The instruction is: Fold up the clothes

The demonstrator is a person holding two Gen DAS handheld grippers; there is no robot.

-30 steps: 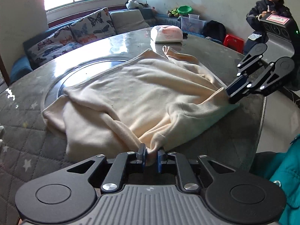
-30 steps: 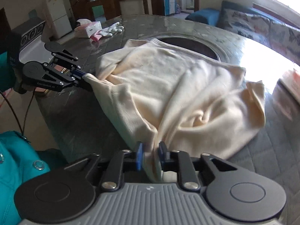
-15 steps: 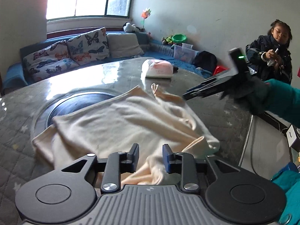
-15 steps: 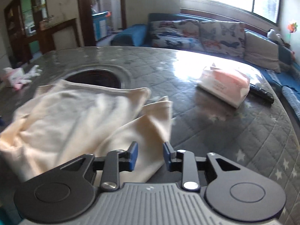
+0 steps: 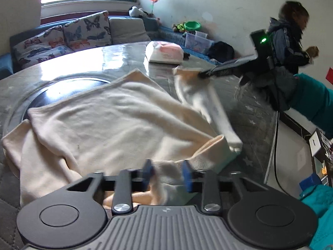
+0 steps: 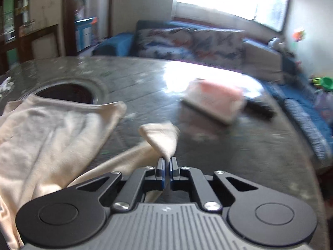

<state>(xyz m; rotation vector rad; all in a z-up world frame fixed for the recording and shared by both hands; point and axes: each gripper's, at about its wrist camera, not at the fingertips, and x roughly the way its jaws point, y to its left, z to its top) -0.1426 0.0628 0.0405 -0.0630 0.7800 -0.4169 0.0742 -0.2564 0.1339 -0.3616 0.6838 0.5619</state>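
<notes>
A cream sweater [image 5: 108,123] lies spread on the round grey table [image 5: 62,68]. My left gripper [image 5: 167,174] is open, its blue pads either side of the sweater's near hem, not pinching it. My right gripper [image 6: 166,166] is shut on the cuff of a cream sleeve [image 6: 162,139] and holds it lifted above the table. In the left wrist view the right gripper [image 5: 205,74] holds that sleeve [image 5: 199,102] stretched out to the right of the sweater's body. The sweater's body also shows in the right wrist view [image 6: 47,129].
A white and pink tissue pack [image 5: 164,52] lies on the far side of the table, also in the right wrist view [image 6: 214,102], with a dark remote [image 6: 260,107] beside it. A child [image 5: 291,39] stands at the right. A sofa with cushions [image 5: 68,37] lines the wall.
Both grippers let go of the hem and opened. The right gripper then moved to the far sleeve, shut on its cuff and lifted it. The left gripper stays open at the near hem.
</notes>
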